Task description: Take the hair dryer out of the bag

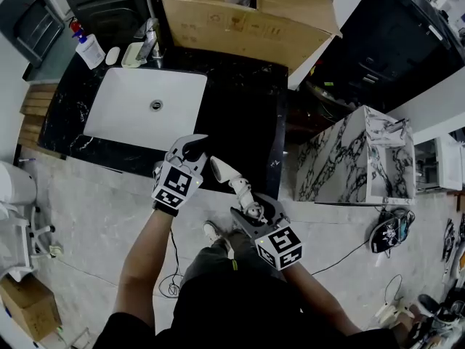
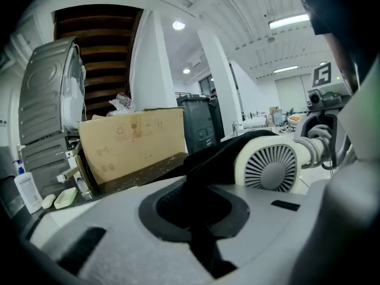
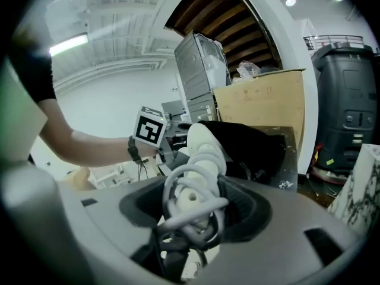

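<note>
A person stands at a black, white-veined marble counter (image 1: 243, 115) set with a smooth white rectangular sink (image 1: 120, 111), a two-jaw gripper in each hand. A large brown cardboard box (image 1: 240, 27) sits at the counter's far edge, and a boxy block (image 1: 341, 158) clad in white stone with dark veining stands on the floor to the right. Between the two grippers, held in the air at the counter's near edge, are a soft black fabric bag (image 2: 208, 156) and a glossy white plastic hair dryer (image 1: 234, 180). The left gripper (image 1: 190, 150) has its jaws shut tight on a fold of the bag's cloth, as its own view shows. The right gripper (image 1: 247, 213) is clamped around the dryer's handle, which is wound with loops of pale rubbery cord. The dryer's round rear grille, with fine radial slats, is bare in the left gripper view, while black fabric drapes over the top and front of its barrel; the right gripper view shows the bag bunched just past the dryer's rounded head, so the barrel end is partly inside the bag. A small white bottle (image 1: 90, 51) with a blue label stands at the counter's far left corner.
</note>
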A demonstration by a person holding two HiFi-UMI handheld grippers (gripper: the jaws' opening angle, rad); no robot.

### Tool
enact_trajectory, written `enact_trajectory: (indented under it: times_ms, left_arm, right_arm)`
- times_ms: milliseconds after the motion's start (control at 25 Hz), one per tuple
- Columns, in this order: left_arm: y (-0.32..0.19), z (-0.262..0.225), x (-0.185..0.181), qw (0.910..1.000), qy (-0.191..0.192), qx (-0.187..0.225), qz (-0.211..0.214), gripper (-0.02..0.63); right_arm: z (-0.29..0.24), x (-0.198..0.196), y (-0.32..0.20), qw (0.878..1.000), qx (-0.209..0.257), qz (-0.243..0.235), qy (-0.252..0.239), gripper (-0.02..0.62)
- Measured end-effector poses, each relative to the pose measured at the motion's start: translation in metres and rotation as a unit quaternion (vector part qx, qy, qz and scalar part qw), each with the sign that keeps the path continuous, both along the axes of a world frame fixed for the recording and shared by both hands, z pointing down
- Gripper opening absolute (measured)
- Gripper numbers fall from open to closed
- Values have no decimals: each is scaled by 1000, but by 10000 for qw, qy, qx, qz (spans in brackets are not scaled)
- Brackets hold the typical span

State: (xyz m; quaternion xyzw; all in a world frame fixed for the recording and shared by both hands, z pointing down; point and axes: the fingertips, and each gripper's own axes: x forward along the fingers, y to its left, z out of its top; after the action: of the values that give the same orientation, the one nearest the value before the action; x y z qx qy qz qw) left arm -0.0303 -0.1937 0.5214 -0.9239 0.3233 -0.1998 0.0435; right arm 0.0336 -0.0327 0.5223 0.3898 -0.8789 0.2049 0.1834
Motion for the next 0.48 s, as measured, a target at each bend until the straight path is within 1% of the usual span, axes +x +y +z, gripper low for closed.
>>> enact_trajectory:
  times_ms: [160, 360, 480]
  left_arm:
    - [-8, -4, -2, 9998, 166, -55, -101, 31]
    - [-11, -1, -2, 9996, 215, -154, -136, 31]
    - [-12, 2, -4, 9994, 212, -207, -192, 31]
  right_arm:
    - [-11, -4, 6, 9998, 62, -159, -127, 252]
    - [-28, -4, 8, 9990, 209, -294, -273, 252]
    - [-37, -3, 11, 9983, 218, -407, -361, 252]
